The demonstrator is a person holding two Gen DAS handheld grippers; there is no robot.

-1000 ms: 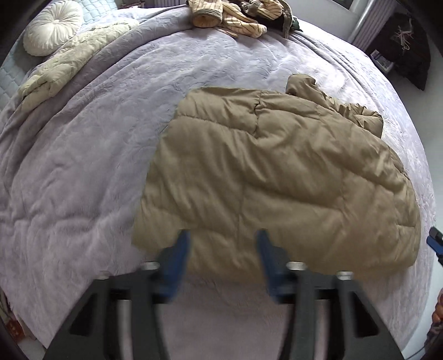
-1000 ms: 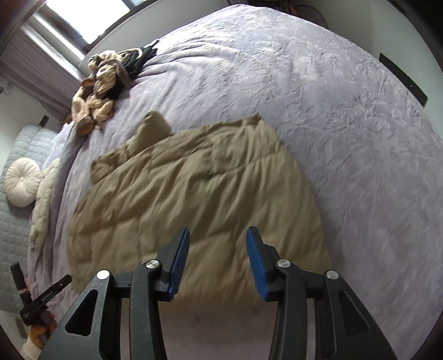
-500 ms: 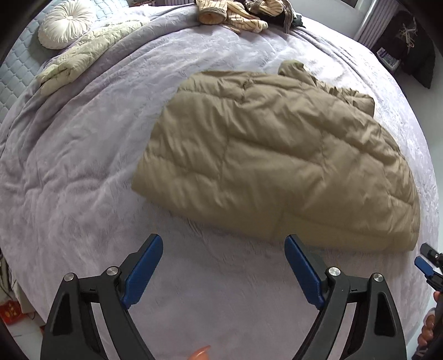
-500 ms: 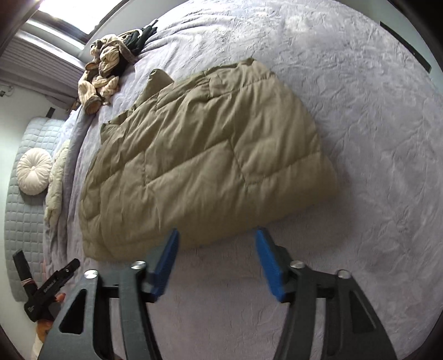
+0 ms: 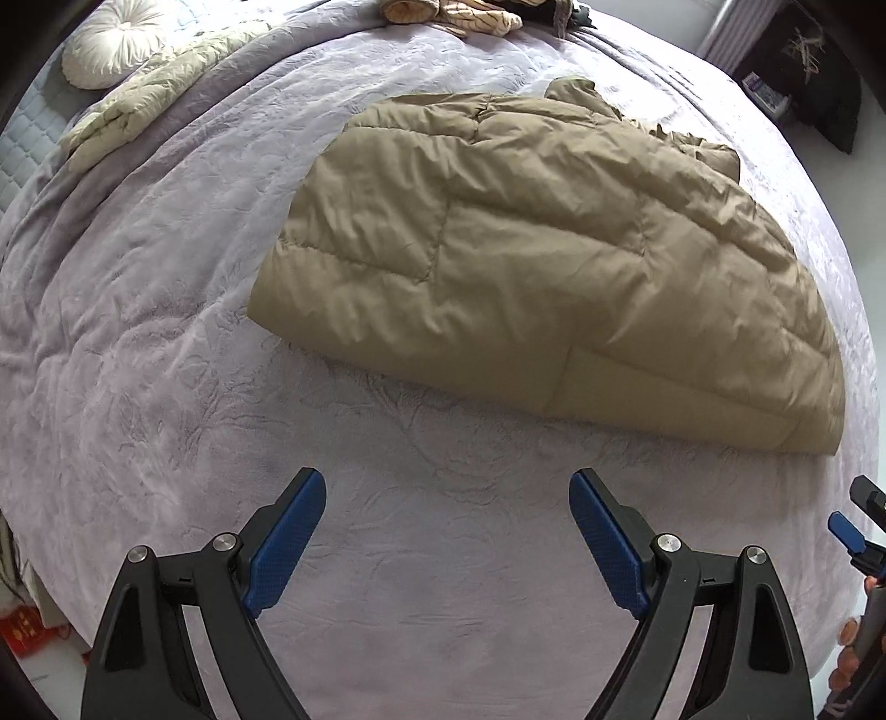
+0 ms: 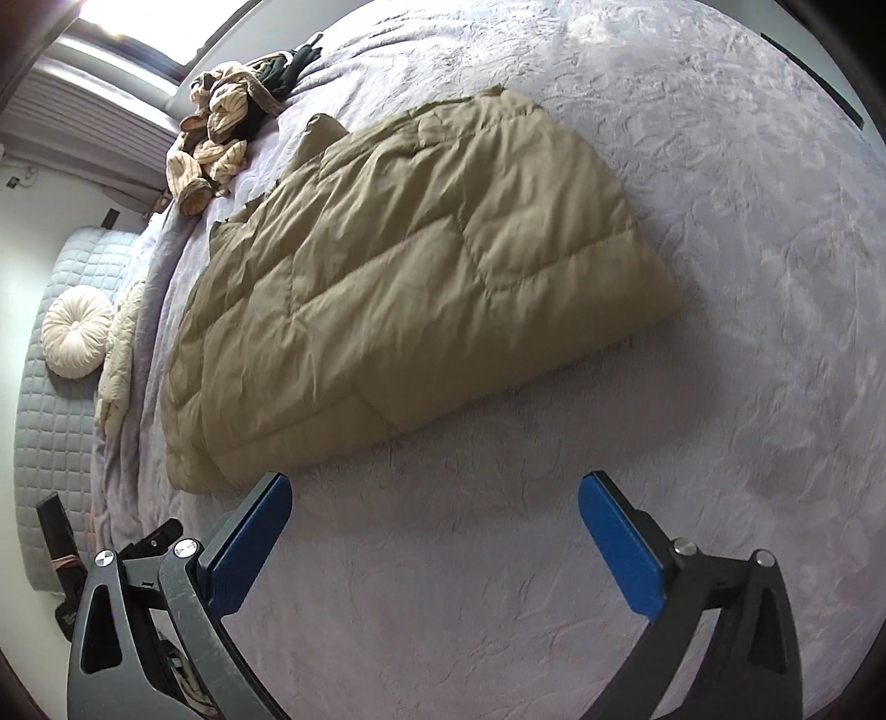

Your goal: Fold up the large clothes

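A tan quilted puffer jacket (image 5: 542, 266) lies folded over on the lilac bedspread (image 5: 138, 332); it also shows in the right wrist view (image 6: 398, 288). My left gripper (image 5: 447, 498) is open and empty, hovering over bare bedspread a short way in front of the jacket's near folded edge. My right gripper (image 6: 434, 504) is open and empty, also clear of the jacket's near edge. The right gripper's blue tip (image 5: 847, 531) shows at the right edge of the left wrist view. The left gripper (image 6: 111, 559) shows at the lower left of the right wrist view.
A heap of striped and dark clothes (image 6: 221, 144) lies at the far edge of the bed. A round white cushion (image 5: 111, 50) and a pale green blanket (image 5: 144, 111) lie at the bed's far left. A dark bag (image 5: 803, 66) stands beyond the bed's far right.
Both grippers let go of the jacket's near edge, opened wide and drew back toward me. The jacket now lies folded and still on the bed.
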